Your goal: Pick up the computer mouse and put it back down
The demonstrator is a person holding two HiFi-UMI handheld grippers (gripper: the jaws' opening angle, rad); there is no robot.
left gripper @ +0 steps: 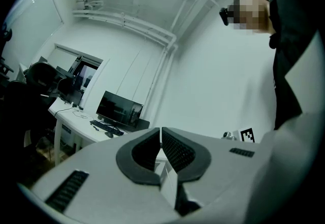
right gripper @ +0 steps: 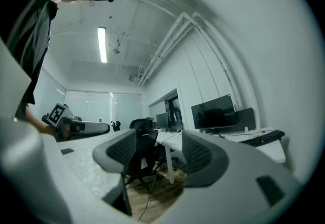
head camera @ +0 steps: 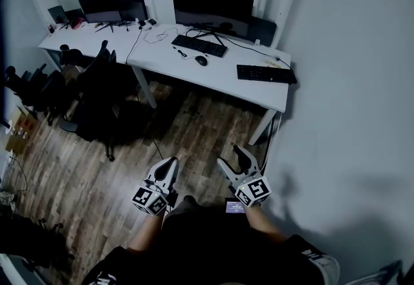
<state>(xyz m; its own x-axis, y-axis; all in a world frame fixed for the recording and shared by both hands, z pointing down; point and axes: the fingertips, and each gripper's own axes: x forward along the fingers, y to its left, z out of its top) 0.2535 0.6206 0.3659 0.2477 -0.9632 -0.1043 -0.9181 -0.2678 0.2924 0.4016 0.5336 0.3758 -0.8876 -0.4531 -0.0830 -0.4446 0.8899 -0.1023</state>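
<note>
1. Nearest me, my left gripper (head camera: 168, 166) has its jaws clenched together on nothing. My right gripper (head camera: 234, 159) stands spread wide and empty.
2. Far across the floor, the computer mouse (head camera: 201, 60) lies on the white desk (head camera: 226, 77), beside the keyboard (head camera: 199, 45). I judge it light, rigid and smooth-shelled, so I'd pinch its two sides.
3. I can read no brand or writing anywhere.
</note>
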